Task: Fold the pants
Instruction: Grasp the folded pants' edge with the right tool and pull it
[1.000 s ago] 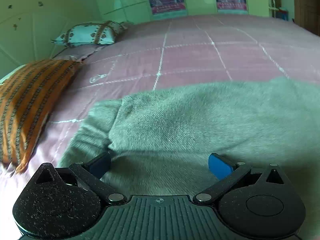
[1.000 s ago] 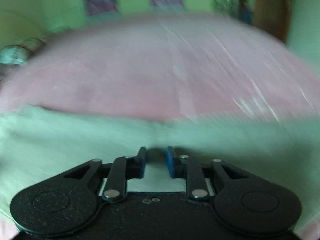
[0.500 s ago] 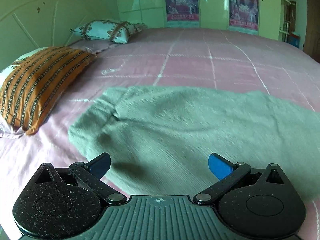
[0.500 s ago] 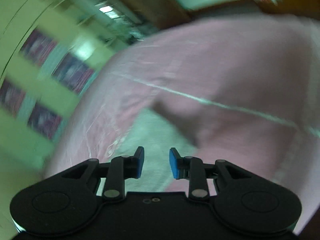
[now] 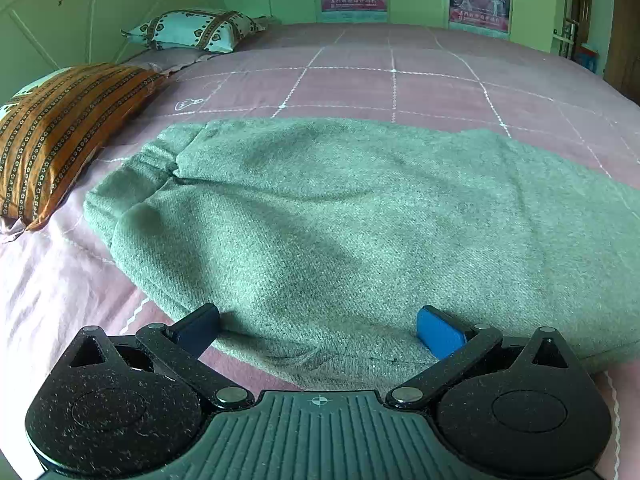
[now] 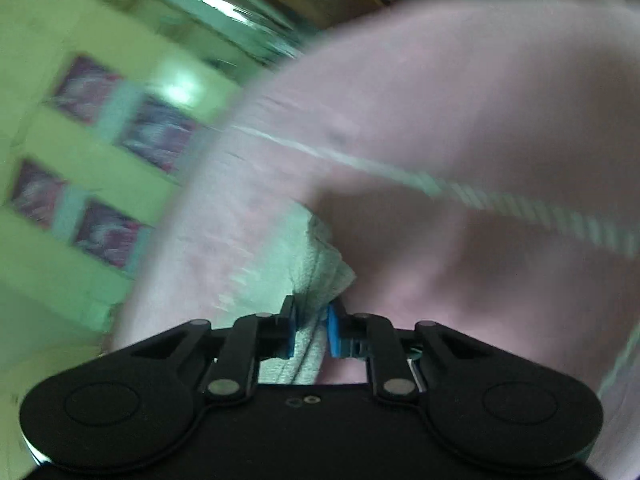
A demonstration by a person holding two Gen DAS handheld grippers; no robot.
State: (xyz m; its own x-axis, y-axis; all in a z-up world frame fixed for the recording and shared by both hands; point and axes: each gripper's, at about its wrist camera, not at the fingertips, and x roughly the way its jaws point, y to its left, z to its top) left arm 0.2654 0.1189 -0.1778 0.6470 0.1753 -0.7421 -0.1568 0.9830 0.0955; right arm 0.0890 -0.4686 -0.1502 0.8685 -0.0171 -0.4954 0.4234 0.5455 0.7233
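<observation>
Pants flat on bed, near orange pillow. L gripper: jaws wide, empty. R gripper: jaws closing on pants edge; secure pinch before lifting.

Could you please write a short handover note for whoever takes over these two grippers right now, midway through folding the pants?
Left gripper: jaws wide open, holding nothing, poised over the near edge of the grey pants.
Right gripper: jaws closing on a bunched edge of the pants; cloth sits between the pads. The right wrist view is blurred, so which end this is cannot be told.
Pants: lying across the pink bedspread, doubled over, cuffs towards the striped pillow.
Done: looks like one fold, lengthwise.
Left: probably carry the gripped end across for the next fold, then flatten.
</observation>
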